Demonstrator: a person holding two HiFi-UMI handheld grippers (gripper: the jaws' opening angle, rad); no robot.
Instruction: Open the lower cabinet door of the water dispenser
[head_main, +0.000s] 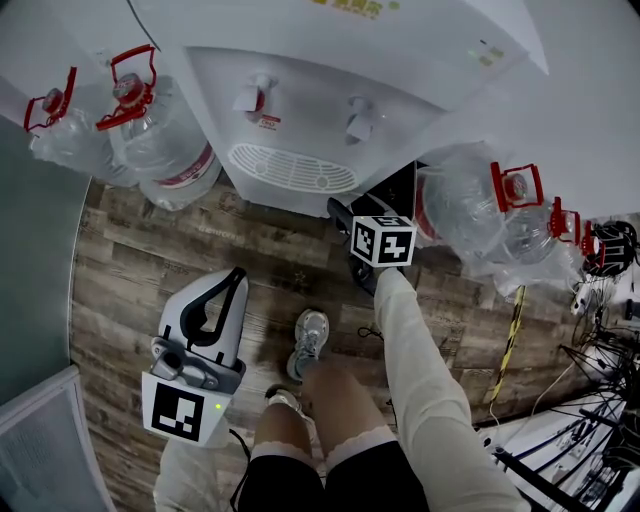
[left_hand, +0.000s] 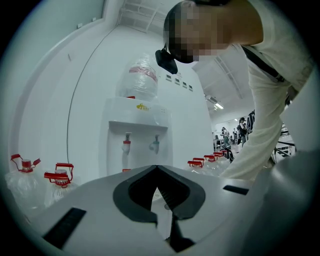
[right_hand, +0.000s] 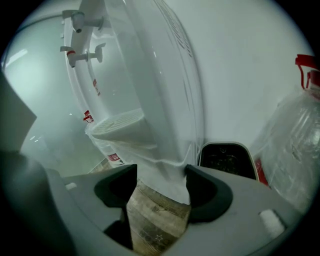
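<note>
Right gripper (right_hand: 161, 171): jaws stand wide apart, pads pressing on nothing. Its own view shows the bottom front corner of the water dispenser (right_hand: 150, 75) between them, with the wooden floor (right_hand: 155, 220) under that corner. The lower cabinet door (right_hand: 156, 157) is the shaded face beneath the drip tray (right_hand: 117, 126), and its foot sits just inside the right-hand jaw. Ajar or closed: cannot tell. Just beside the dispenser on the right is a black tub (right_hand: 225, 157) with a pale rim, then a clear water bottle (right_hand: 292, 145) with a red cap.

Head view gives the layout but hides the door under the jutting tray. The dispenser stands at the floor's far edge against the white wall. Clear bottles with red handles flank it, two at the far left corner (head_main: 165, 140) and several along the far right. The marker cube (head_main: 383, 240) on the right gripper hangs low before the dispenser's right front corner, at the end of a pale sleeve (head_main: 420, 370). Cables (head_main: 600, 400) crowd the floor's right edge.

Left gripper (left_hand: 156, 169): jaw tips meet, nothing between them. It is held well apart from the dispenser, over the floor's near left part. Only its view shows the dispenser head-on: a big bottle (left_hand: 137, 77) upside down on top, a red tap (left_hand: 126, 145), a blue tap (left_hand: 154, 145), and the person bent over at the right.
</note>
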